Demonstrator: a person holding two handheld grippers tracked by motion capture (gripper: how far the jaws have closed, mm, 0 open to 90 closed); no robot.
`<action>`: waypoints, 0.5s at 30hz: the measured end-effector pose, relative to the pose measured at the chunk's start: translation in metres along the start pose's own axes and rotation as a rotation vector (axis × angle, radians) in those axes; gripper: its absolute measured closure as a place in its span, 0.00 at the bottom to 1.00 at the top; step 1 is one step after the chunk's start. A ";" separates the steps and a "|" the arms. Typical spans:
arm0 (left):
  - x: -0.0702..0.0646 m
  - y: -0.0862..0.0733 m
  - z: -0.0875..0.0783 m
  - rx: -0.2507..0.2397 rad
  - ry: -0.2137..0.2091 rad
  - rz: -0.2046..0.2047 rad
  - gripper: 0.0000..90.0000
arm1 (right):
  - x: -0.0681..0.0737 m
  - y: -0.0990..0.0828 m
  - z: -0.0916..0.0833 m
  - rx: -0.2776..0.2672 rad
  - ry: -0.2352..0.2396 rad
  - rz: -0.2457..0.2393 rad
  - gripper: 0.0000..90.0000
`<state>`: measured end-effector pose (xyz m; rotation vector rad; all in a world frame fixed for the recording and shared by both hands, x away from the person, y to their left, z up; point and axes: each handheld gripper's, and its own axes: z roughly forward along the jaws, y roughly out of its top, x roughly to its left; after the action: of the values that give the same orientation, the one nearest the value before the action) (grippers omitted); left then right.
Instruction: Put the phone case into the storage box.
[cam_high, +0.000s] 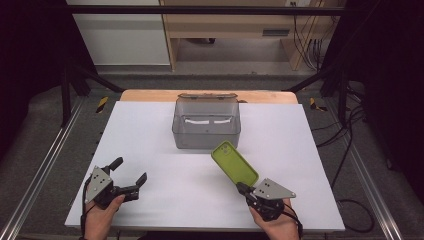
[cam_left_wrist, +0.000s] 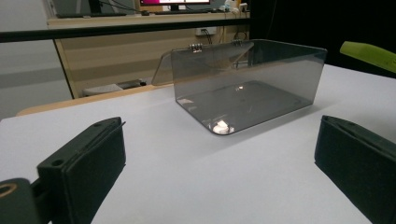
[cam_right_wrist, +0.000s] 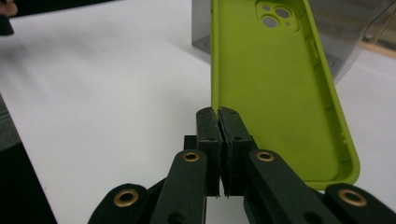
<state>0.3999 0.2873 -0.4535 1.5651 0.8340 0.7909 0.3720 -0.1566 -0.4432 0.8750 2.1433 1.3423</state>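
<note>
A lime-green phone case (cam_high: 234, 162) is held up off the white table (cam_high: 150, 130), tilting toward a clear grey plastic box (cam_high: 206, 125). My right gripper (cam_high: 241, 187) is shut on the case's near edge. In the right gripper view the two jaws (cam_right_wrist: 218, 112) pinch the case's thin rim, and the case (cam_right_wrist: 271, 84) shows its hollow inside and camera cut-out. My left gripper (cam_high: 131, 170) rests at the table's front left, open and holding nothing. Its view (cam_left_wrist: 217, 154) looks between wide-apart jaws at the box (cam_left_wrist: 247, 84), with the case's tip (cam_left_wrist: 369, 52) at the far right.
The box stands open-topped at the table's middle back, its hinged lid folded behind it. A wooden strip (cam_high: 150, 95) edges the table's far side. Metal rails run along both sides, and cables lie on the floor to the right.
</note>
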 end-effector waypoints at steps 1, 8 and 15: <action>0.000 0.000 0.000 0.000 0.000 0.000 0.02 | 0.000 0.000 0.000 0.000 0.000 0.000 0.98; -0.005 0.009 0.012 -0.034 0.008 -0.109 0.03 | 0.000 0.012 -0.002 -0.066 -0.017 -0.019 0.98; -0.016 0.034 0.033 -0.059 0.011 -0.116 0.04 | -0.009 0.041 0.008 -0.142 -0.037 -0.027 0.98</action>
<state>0.4222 0.2531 -0.4250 1.4479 0.8932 0.7340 0.3947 -0.1445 -0.4091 0.8054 1.9973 1.4343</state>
